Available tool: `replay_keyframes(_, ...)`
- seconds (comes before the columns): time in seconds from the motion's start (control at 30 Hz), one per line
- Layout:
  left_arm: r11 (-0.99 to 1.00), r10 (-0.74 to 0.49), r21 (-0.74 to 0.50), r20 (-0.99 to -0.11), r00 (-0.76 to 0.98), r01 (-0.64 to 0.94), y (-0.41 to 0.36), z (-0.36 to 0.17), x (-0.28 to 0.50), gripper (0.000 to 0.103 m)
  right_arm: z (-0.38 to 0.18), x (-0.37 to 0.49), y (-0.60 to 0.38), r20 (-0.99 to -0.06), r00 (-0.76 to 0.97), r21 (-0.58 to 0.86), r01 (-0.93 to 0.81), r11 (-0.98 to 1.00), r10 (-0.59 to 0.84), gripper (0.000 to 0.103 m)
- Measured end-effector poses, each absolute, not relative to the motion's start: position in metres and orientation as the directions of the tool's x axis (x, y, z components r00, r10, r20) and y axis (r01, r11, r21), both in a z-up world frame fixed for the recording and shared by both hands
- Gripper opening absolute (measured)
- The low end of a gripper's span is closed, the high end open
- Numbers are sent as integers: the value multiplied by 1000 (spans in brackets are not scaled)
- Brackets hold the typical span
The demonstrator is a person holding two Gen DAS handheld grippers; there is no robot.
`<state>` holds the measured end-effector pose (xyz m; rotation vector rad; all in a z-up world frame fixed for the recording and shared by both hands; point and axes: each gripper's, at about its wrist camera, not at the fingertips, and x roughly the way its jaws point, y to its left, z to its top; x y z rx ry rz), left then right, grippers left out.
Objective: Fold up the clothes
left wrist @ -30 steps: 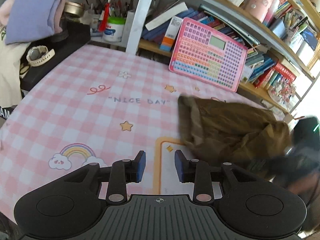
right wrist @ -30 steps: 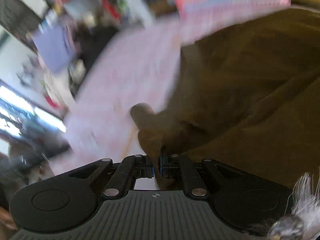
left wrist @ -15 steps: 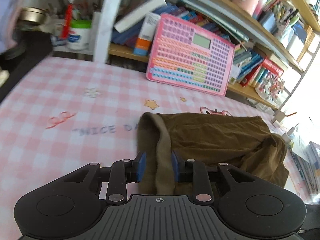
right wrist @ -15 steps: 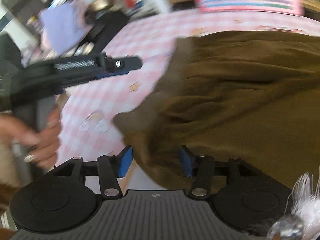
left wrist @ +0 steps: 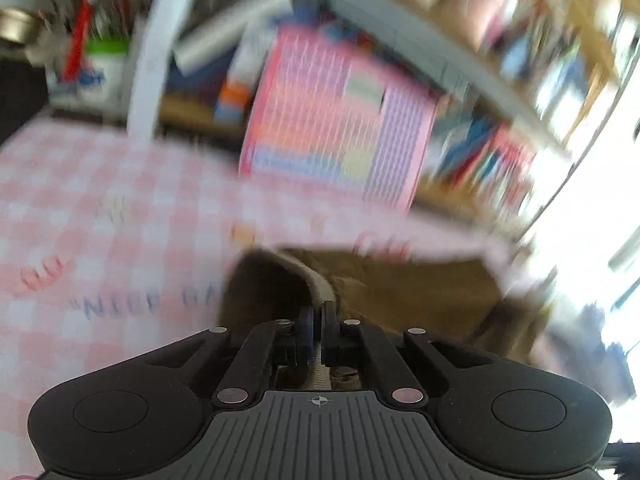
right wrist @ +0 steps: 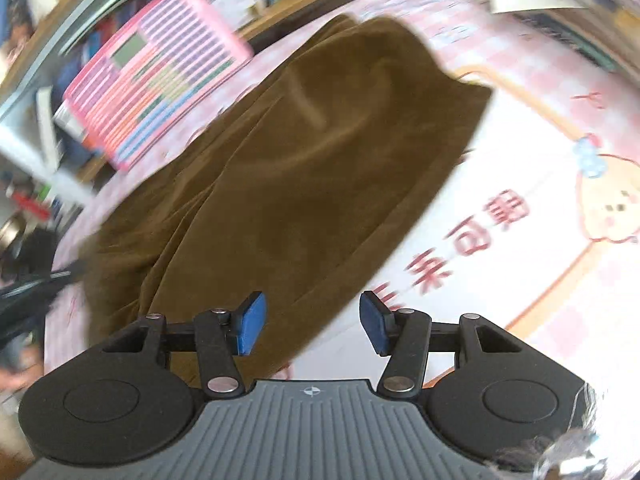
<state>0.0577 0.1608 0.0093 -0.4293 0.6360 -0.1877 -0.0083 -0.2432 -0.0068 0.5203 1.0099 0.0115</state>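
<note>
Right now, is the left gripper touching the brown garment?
Touching. The left wrist view shows the left gripper shut on the brown garment, its pale hem band pinched between the pads.

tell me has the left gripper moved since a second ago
Yes. The left gripper moved right across the pink checked tablecloth to the brown garment and shut on its edge.

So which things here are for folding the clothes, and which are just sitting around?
For the folding:
- brown garment
- left gripper, shut on its edge
- right gripper, open above it

Just sitting around:
- pink toy keyboard
- books on the shelf
- pen pot
- pink checked table mat
</note>
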Motion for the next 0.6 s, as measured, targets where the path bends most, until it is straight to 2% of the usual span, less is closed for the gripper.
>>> replay_keyframes(0.03, 897, -257, -441, -535, 805, -7, 172, 10, 57, 2, -5, -8, -247, -800, 553, 420, 239, 876, 233, 50)
replay_keyframes(0.13, 922, -109, -348, -650, 752, -168, 206, -23, 70, 2, -4, -6, -251, -796, 568, 409, 250, 877, 210, 50)
replay_keyframes(0.2, 924, -68, -314, -696, 715, -218, 221, -46, 76, 3, -4, -4, -253, -794, 576, 399, 253, 881, 195, 50)
replay_keyframes(0.33, 923, -70, -318, -693, 718, -216, 230, -56, 74, 11, -3, 2, -248, -802, 582, 330, 248, 911, 133, 50)
replay_keyframes(0.47, 911, -52, -330, -688, 723, -248, 236, -47, 58, 13, -8, 15, -258, -810, 586, 231, 282, 931, 24, 48)
replay_keyframes(0.53, 910, -29, -333, -645, 763, -247, 234, -31, 42, 13, -12, 24, -267, -809, 587, 192, 306, 933, -26, 48)
replay_keyframes(0.6, 899, -96, -398, -588, 803, -184, 229, -16, 21, 13, -16, 34, -278, -807, 586, 160, 324, 933, -65, 48)
